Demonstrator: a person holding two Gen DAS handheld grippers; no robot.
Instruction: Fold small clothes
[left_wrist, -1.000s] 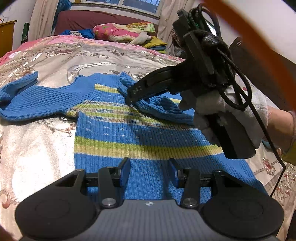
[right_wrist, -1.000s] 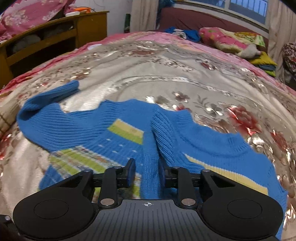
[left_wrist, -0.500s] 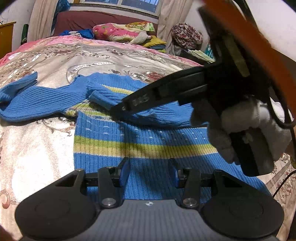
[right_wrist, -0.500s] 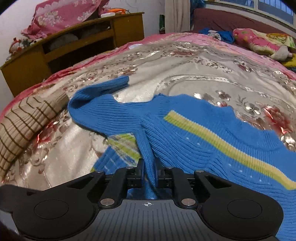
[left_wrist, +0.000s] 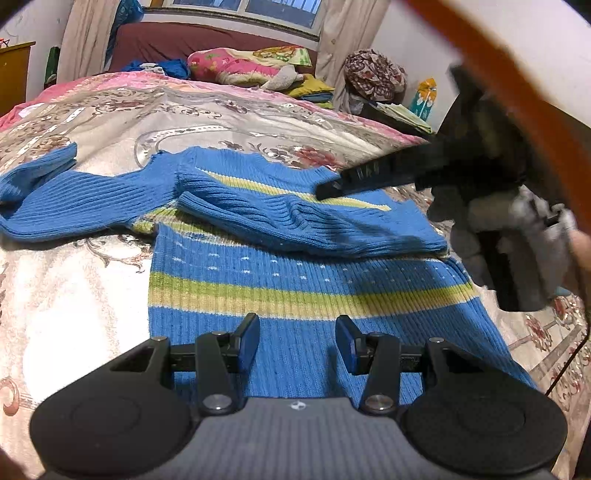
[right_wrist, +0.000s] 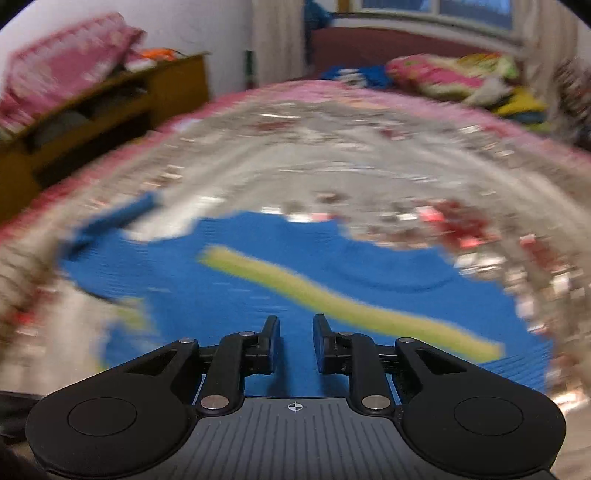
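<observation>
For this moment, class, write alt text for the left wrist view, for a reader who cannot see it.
A blue striped sweater lies flat on a floral bedspread, one sleeve folded across its chest and the other sleeve spread out to the side. The left gripper hovers open above the hem, while the right gripper, in a gloved hand, hangs over the folded sleeve.

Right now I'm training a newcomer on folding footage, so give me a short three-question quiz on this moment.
1. True or false: one sleeve of the blue striped sweater lies folded across its chest.
2. What is between the fingers of the right gripper? A) the sleeve cuff B) nothing C) a sock
3. Fill in: the left gripper hovers open over the sweater's ____ end.

Key:
1. True; the other sleeve is spread out on the floral bedspread.
2. B; its jaws have just been opening and nothing is gripped.
3. Hem.
</observation>
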